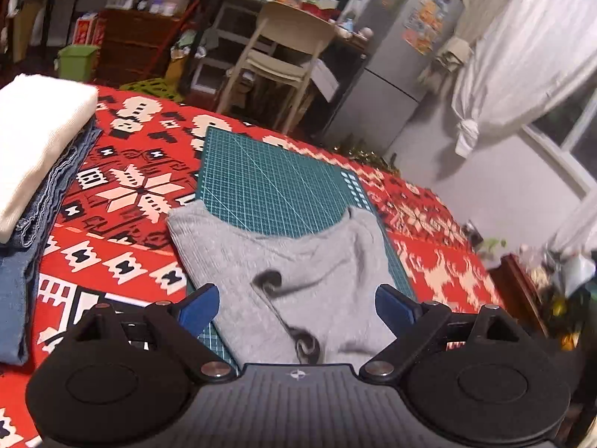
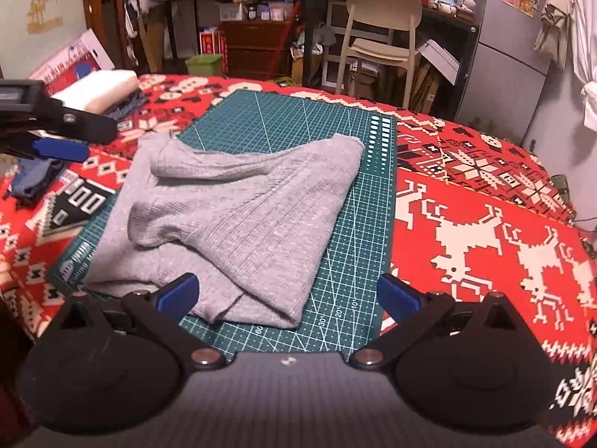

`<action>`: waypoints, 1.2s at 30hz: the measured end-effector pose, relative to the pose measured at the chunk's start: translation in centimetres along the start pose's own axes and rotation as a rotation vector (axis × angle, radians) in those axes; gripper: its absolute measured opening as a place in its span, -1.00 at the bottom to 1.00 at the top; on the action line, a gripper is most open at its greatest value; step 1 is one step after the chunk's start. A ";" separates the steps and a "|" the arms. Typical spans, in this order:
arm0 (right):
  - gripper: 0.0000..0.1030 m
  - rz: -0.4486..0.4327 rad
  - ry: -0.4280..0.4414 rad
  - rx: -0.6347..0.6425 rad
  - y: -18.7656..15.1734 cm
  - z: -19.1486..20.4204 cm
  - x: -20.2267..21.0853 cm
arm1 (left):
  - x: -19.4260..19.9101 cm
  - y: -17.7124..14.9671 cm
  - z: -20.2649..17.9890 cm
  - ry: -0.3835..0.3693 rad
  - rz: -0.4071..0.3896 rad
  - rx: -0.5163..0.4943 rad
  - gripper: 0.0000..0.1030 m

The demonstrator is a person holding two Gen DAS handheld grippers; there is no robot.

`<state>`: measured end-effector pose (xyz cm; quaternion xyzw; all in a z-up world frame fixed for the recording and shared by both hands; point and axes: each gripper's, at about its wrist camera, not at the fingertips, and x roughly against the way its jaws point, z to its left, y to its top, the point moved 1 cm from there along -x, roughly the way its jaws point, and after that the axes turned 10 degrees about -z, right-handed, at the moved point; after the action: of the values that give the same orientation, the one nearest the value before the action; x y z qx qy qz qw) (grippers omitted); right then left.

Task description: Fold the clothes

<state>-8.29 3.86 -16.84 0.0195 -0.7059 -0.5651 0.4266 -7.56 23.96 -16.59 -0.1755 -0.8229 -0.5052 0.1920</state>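
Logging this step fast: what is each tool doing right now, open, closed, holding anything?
Left tool: open, holding nothing, above the grey garment.
Right tool: open, holding nothing, near the garment's front edge on the cutting mat.

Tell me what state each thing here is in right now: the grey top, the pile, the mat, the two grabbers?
Grey ribbed knit garment: partly folded, rumpled, lying on the mat, held by nothing.
Green gridded cutting mat: flat on the red patterned tablecloth.
Stack of folded clothes, white on blue denim: folded, set aside left of the mat.
Left gripper: jaws open, empty, over the garment.
Right gripper: jaws open, empty.
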 end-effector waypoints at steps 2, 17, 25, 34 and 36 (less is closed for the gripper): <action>0.99 -0.005 0.014 -0.038 0.0 -0.5 0.0 | -1.0 0.6 -0.4 0.024 0.013 -0.060 0.55; 0.98 -0.030 0.065 -0.023 1.8 0.1 -0.3 | -7.0 0.7 -0.3 0.071 0.103 -0.208 -0.95; -0.21 0.002 0.194 0.086 2.8 5.6 -2.7 | -7.6 1.7 1.2 0.074 0.110 -0.126 -0.95; -0.55 0.007 0.255 0.229 1.8 10.0 -3.9 | -7.7 2.3 2.4 0.048 0.133 -0.093 -0.95; -0.55 0.005 0.242 0.251 1.7 10.2 -4.4 | -7.8 2.4 2.6 0.046 0.137 -0.087 -0.95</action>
<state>-11.08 14.64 -17.93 0.1387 -0.7145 -0.4651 0.5039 -0.03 26.57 -19.72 -0.2279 -0.7816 -0.5300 0.2371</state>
